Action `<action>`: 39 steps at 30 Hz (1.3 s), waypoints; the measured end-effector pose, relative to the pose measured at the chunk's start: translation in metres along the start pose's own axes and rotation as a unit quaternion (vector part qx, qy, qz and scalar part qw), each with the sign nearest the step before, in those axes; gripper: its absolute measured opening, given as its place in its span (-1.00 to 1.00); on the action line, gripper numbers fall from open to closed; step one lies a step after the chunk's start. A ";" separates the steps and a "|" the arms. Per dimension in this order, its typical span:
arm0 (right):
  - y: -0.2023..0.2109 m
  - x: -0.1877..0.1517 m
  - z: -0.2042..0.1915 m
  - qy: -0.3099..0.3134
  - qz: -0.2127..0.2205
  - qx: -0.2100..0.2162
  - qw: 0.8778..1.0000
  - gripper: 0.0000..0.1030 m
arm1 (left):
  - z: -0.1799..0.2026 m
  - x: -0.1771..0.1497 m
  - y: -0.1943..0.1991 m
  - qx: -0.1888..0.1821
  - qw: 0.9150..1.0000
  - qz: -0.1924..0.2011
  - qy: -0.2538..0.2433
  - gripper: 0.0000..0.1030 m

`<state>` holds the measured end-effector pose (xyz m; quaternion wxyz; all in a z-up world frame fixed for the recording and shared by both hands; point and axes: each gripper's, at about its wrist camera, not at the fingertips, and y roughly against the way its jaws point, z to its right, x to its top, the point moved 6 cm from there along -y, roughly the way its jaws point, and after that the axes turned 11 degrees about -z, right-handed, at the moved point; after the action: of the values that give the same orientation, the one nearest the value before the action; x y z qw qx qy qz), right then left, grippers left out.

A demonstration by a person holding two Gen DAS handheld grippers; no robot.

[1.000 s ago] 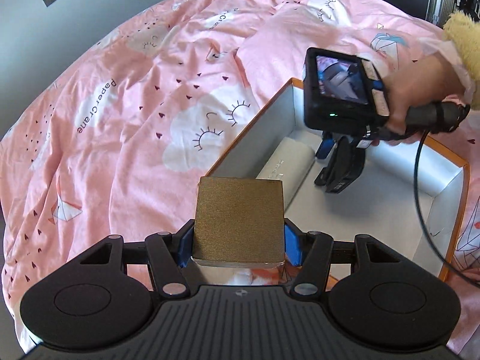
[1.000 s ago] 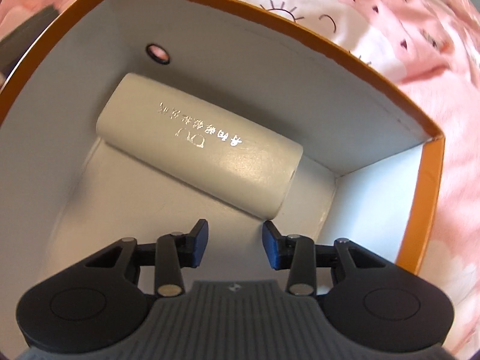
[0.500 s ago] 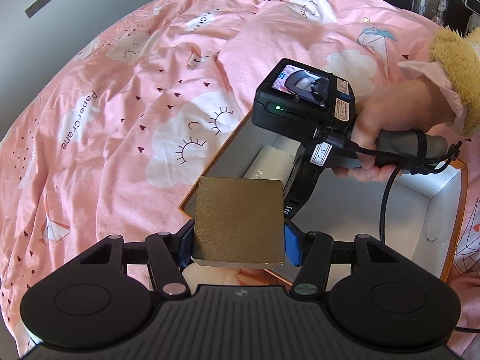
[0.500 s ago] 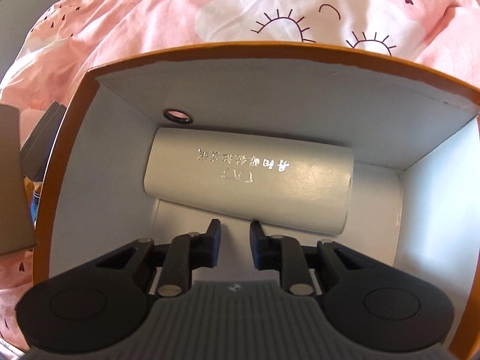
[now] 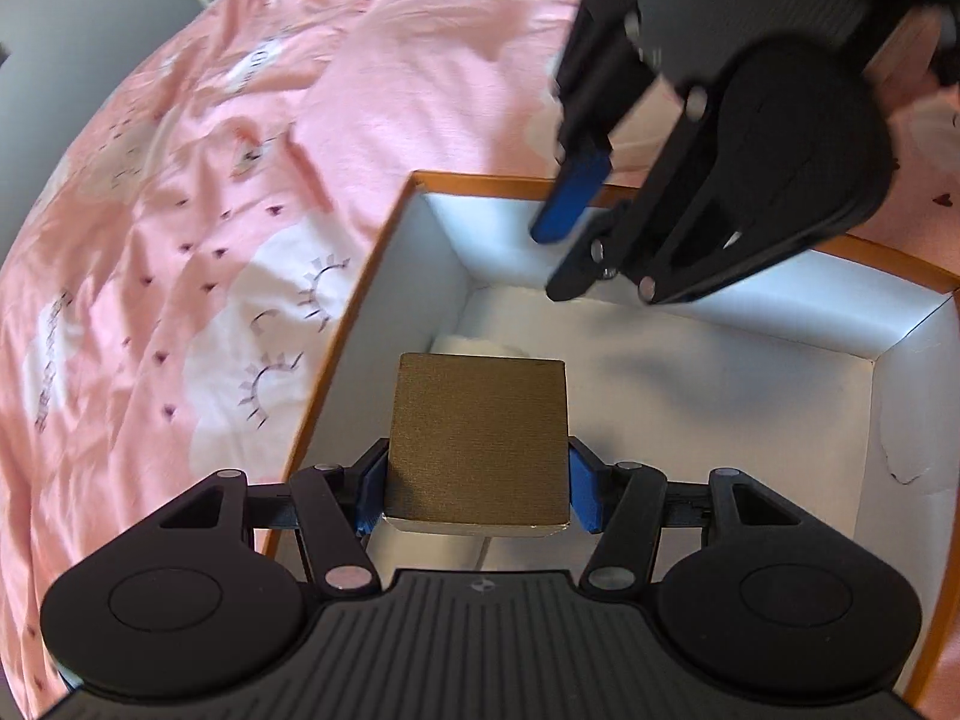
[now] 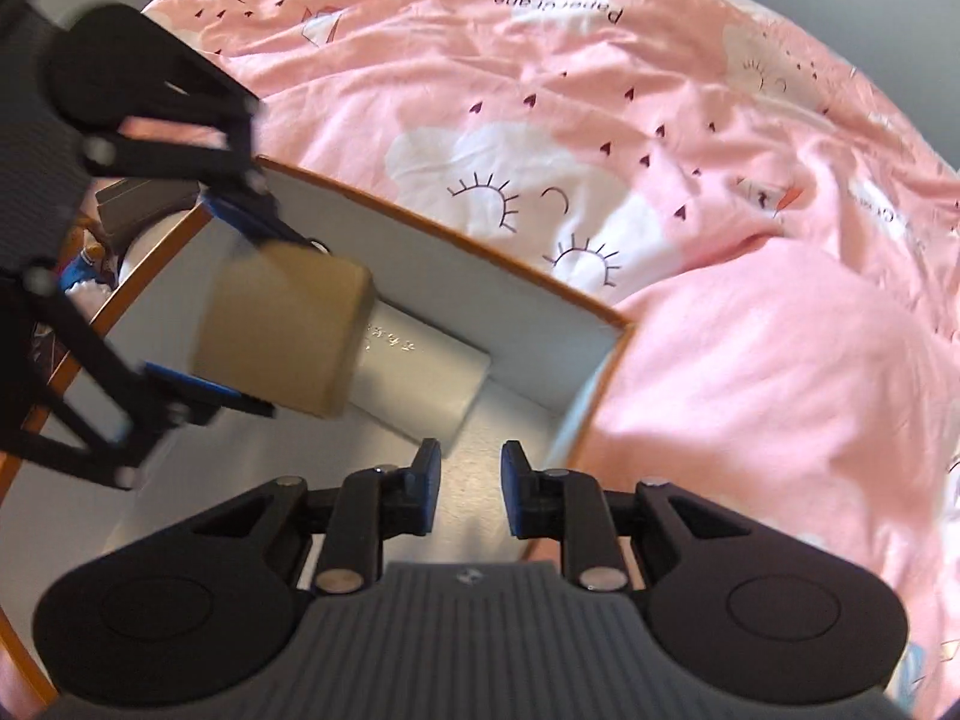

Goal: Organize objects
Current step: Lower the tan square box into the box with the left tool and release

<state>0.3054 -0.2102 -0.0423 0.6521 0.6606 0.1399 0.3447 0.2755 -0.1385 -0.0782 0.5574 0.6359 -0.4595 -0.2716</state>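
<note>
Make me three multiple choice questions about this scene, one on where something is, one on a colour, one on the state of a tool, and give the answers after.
1. Where is the pale cylinder?
A. Inside the open box
B. On the pink bedding
C. Between the right tool's fingers

2. What colour is the rim of the box?
A. Blue
B. Orange
C. Green

3. What is the state of the left tool?
A. Open and empty
B. Shut on the pale cylinder
C. Shut on the brown block

Answers:
1. A, since the right wrist view shows the cylinder lying on the box floor along the far wall.
2. B, since an orange edge runs along the top of the white walls in both views.
3. C, since the blue pads press on both sides of the block, held over the box, while the right tool is empty.
</note>
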 end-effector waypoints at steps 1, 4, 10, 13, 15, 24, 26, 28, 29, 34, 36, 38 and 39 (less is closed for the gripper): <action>0.003 -0.001 0.002 0.004 0.005 -0.001 1.000 -0.54 | 0.002 0.005 -0.006 -0.001 1.000 -0.004 -0.013 0.31; 0.003 -0.001 0.005 0.019 0.016 -0.008 1.000 -0.55 | 0.006 0.019 -0.022 0.000 0.999 -0.015 -0.043 0.31; -0.003 0.004 0.007 0.030 0.049 -0.027 0.998 -0.56 | 0.003 0.033 -0.051 0.014 0.997 -0.033 -0.061 0.36; -0.007 0.003 0.006 0.040 0.052 -0.029 0.997 -0.56 | 0.004 0.034 -0.059 0.020 0.997 -0.031 -0.073 0.42; -0.007 0.001 0.005 0.047 0.057 -0.031 0.997 -0.56 | 0.004 0.032 -0.061 0.024 0.996 -0.031 -0.078 0.45; -0.012 0.002 0.001 0.068 0.054 -0.041 0.995 -0.56 | -0.003 0.014 -0.067 0.014 0.996 -0.050 -0.072 0.62; -0.013 0.002 0.000 0.068 0.052 -0.042 0.995 -0.56 | -0.001 0.009 -0.067 0.016 0.995 -0.045 -0.086 0.63; -0.015 0.002 0.000 0.070 0.048 -0.041 0.996 -0.56 | 0.002 0.007 -0.068 0.015 0.994 -0.039 -0.099 0.69; -0.016 0.002 -0.001 0.073 0.043 -0.041 0.996 -0.56 | 0.003 0.006 -0.070 0.020 0.994 -0.043 -0.103 0.69; -0.017 -0.001 -0.009 0.087 0.028 -0.019 0.996 -0.56 | 0.001 0.005 -0.068 0.027 0.995 -0.044 -0.085 0.45; -0.018 -0.002 -0.013 0.091 0.021 -0.008 0.996 -0.55 | -0.003 0.003 -0.064 0.021 0.997 -0.043 -0.061 0.39; -0.021 -0.002 -0.018 0.096 0.011 -0.003 0.995 -0.52 | -0.004 0.000 -0.061 0.019 0.998 -0.039 -0.052 0.38; -0.023 -0.002 -0.020 0.099 0.006 -0.001 0.995 -0.46 | -0.004 -0.002 -0.059 0.020 0.998 -0.038 -0.050 0.37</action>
<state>0.2972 -0.1938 -0.0671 0.6337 0.6234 0.1997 0.4123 0.2946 -0.1379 -0.1337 0.5105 0.6497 -0.4674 -0.3145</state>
